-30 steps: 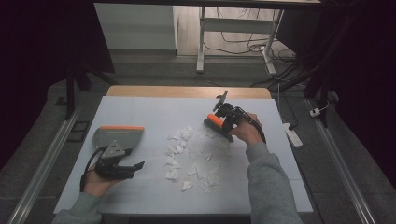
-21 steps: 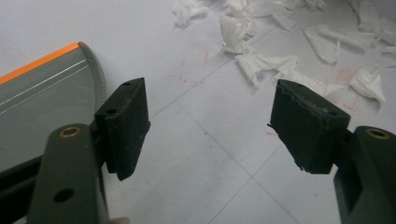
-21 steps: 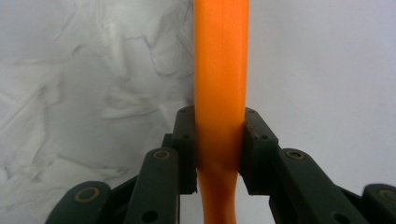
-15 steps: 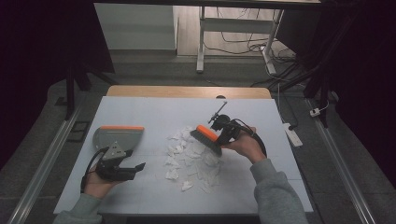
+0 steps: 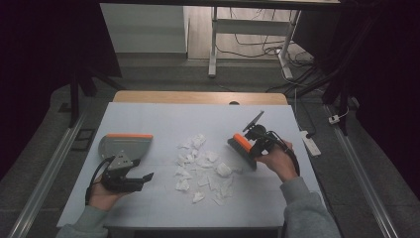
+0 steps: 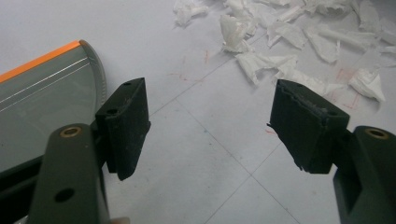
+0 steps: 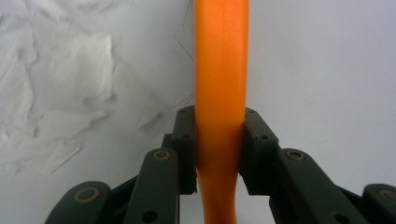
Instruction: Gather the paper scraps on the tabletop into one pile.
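A grey dustpan (image 5: pixel 125 145) with an orange front edge lies on the white table at the left. Just in front of it my left gripper (image 5: pixel 143 177) stands open, holding nothing. The left gripper view has the dustpan (image 6: pixel 42 88) beside the left jaw of that gripper (image 6: pixel 210 107). Torn white paper scraps (image 5: pixel 203 168) lie scattered mid-table, also visible as paper scraps (image 6: pixel 280 46). At the pile's right edge, my right gripper (image 5: pixel 253 145) is shut on an orange brush (image 5: pixel 241 144). Its jaws (image 7: pixel 219 135) clamp the brush handle (image 7: pixel 220 65), with paper scraps (image 7: pixel 56 93) to their left.
The table (image 5: pixel 148 119) has a wooden strip along its far edge. A white power strip (image 5: pixel 310 142) lies off the right side. Table legs and cables stand on the floor behind. Bare table surface lies beyond the pile and along the front edge.
My right gripper swept the brush left and toward me into the scraps, then drew back to the pile's right edge. The left gripper and dustpan stayed still.
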A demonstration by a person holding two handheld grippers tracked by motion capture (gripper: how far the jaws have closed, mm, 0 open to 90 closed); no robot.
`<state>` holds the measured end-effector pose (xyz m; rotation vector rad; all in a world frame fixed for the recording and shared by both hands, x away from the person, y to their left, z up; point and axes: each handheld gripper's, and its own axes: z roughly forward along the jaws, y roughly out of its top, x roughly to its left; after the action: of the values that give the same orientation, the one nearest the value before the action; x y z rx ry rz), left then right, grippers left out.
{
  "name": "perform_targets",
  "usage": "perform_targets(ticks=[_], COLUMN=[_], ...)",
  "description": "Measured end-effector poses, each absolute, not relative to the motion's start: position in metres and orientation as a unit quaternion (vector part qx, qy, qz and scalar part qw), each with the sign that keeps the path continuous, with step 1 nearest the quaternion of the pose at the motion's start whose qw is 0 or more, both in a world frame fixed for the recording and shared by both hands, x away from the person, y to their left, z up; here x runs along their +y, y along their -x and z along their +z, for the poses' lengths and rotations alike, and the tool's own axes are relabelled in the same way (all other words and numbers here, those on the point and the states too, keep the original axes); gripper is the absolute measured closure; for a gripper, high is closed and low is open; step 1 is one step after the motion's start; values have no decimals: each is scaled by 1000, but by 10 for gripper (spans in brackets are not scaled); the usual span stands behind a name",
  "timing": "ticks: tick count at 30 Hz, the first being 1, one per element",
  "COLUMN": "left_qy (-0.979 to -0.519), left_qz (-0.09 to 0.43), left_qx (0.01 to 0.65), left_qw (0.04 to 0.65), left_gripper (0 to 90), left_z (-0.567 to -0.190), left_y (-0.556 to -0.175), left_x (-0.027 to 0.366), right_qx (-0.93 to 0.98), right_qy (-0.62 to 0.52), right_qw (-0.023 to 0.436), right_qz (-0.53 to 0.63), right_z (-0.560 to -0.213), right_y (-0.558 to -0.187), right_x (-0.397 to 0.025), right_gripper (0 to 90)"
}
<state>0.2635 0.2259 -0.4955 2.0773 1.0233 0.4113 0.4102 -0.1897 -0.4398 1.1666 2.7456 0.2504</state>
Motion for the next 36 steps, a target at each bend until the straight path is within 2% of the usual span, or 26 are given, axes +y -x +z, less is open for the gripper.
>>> perform_targets(ticks=[7,12,19,23,31,36], left_qy=[-817,-816,-816,-816,-813,-811], left_qz=[161,161,161,162,160,161], left_qx=[400,401,401,400,404,406], left_qw=[383,385,384,384,388,389], left_gripper=[292,292,292,293,294,293], left_z=[-495,-496,-496,-496,-496,-496], left_y=[-263,-263,-264,-264,-264,-264], left_x=[225,226,225,225,229,232], right_qx=[920,914,893,894,927,942], right_qy=[-374,-369,-384,-361,-289,-258], right_qw=[45,-6,72,110,150,154], right_qz=[106,170,223,240,186,150], right_z=[-445,-439,-413,-408,-420,-434], right_y=[-399,-401,-411,-423,-468,-495], right_x=[-164,-158,-167,-157,-105,-81], right_gripper=[707,706,706,705,705,706])
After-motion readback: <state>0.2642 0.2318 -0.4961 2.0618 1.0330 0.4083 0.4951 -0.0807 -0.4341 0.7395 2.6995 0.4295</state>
